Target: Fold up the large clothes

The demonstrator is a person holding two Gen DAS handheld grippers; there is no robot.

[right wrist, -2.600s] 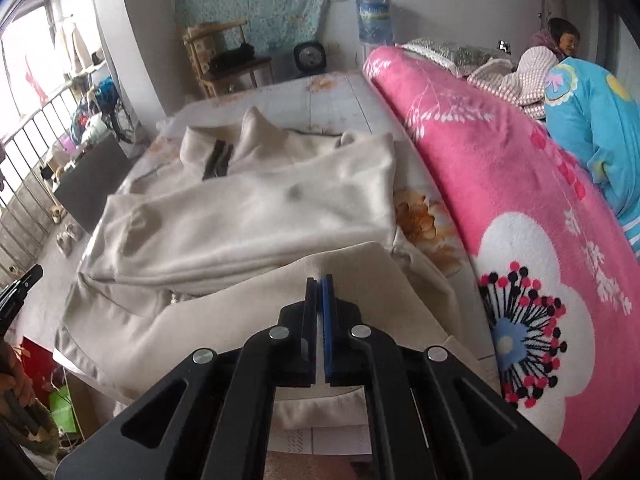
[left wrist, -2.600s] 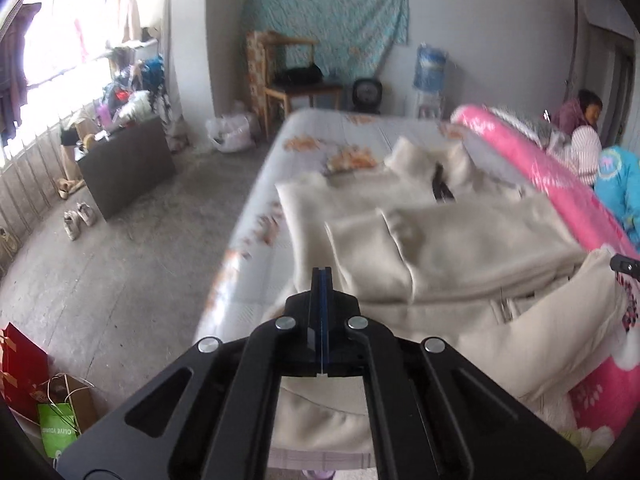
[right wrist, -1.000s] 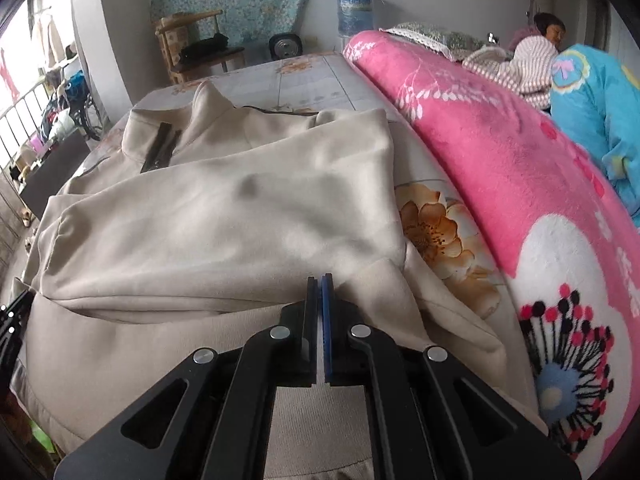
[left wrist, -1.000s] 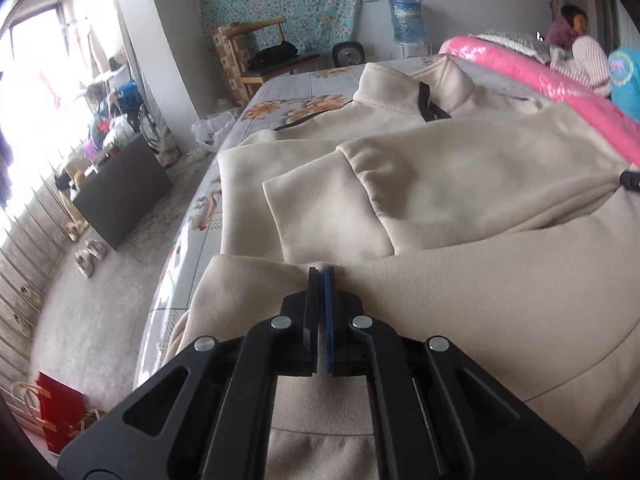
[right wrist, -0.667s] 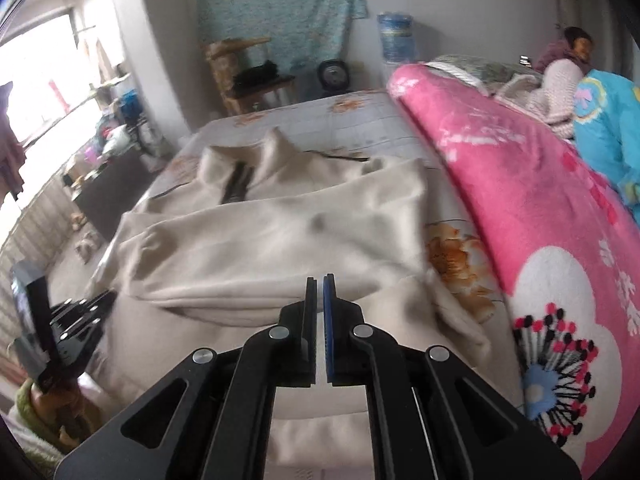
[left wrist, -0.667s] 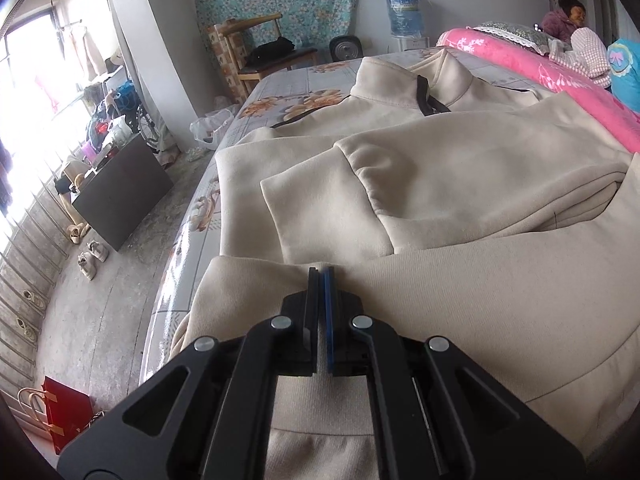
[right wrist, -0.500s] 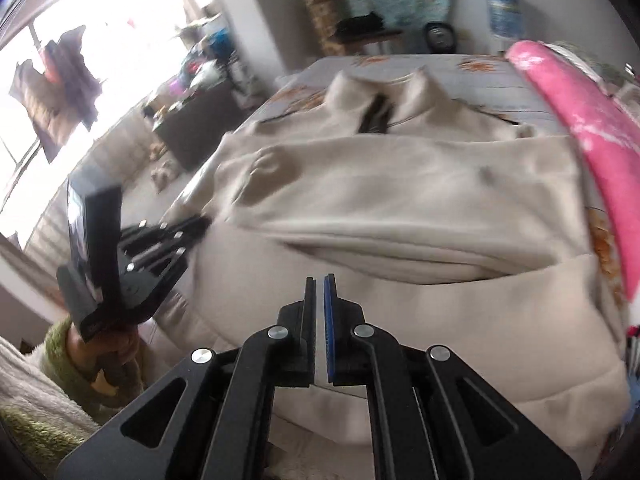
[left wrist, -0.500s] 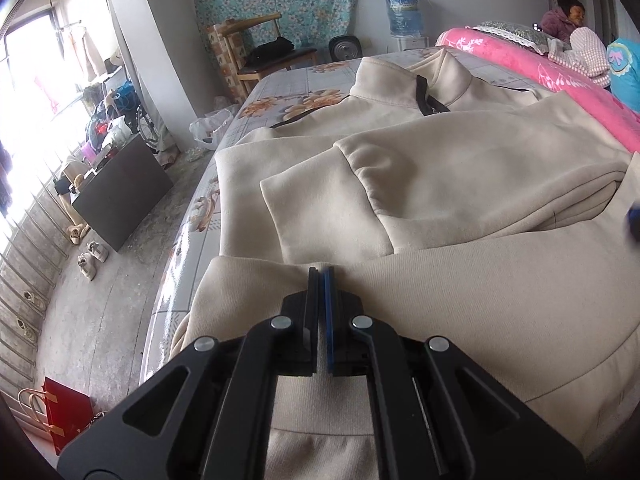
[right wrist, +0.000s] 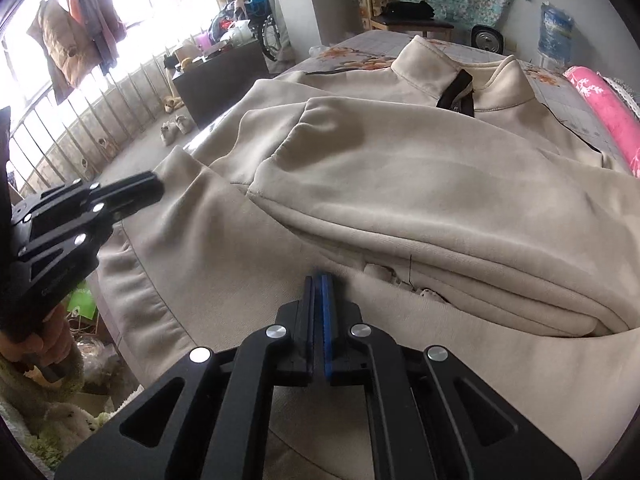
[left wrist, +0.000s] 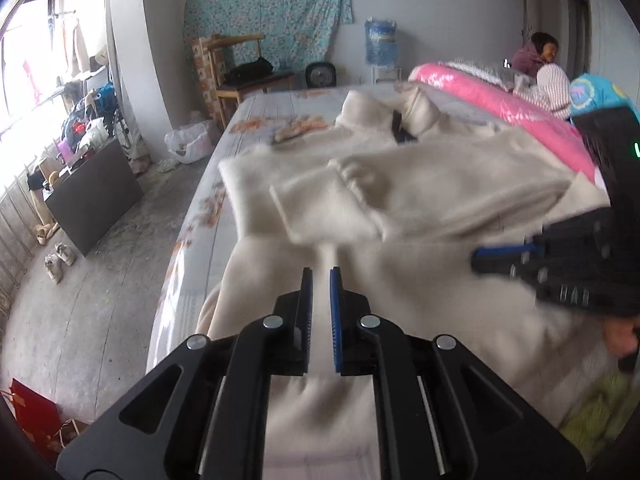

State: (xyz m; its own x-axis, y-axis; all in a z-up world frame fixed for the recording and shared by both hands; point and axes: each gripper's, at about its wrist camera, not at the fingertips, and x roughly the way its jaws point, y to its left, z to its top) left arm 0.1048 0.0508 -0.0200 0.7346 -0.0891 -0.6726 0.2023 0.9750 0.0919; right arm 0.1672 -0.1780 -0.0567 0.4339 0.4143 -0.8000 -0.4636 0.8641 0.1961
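A large cream jacket [left wrist: 420,184] lies spread on the bed, sleeves folded across the chest and the bottom part folded up over them; it also shows in the right wrist view [right wrist: 400,184]. My left gripper [left wrist: 320,276] hovers just above the folded hem, its jaws slightly apart and empty. It shows from the side at the left of the right wrist view [right wrist: 152,188]. My right gripper [right wrist: 318,280] is shut and empty, low over the folded hem. It also shows at the right of the left wrist view [left wrist: 480,258].
The bed [left wrist: 256,116] has a grey flowered sheet. A pink blanket [left wrist: 500,100] runs along its right side, with a person [left wrist: 544,64] sitting beyond. Left of the bed are bare floor, a dark cabinet [left wrist: 92,200], shoes [left wrist: 60,260] and bags [left wrist: 32,412].
My left gripper has let go of the hem, opened a little and pulled back. My right gripper has swung left over the middle of the folded hem.
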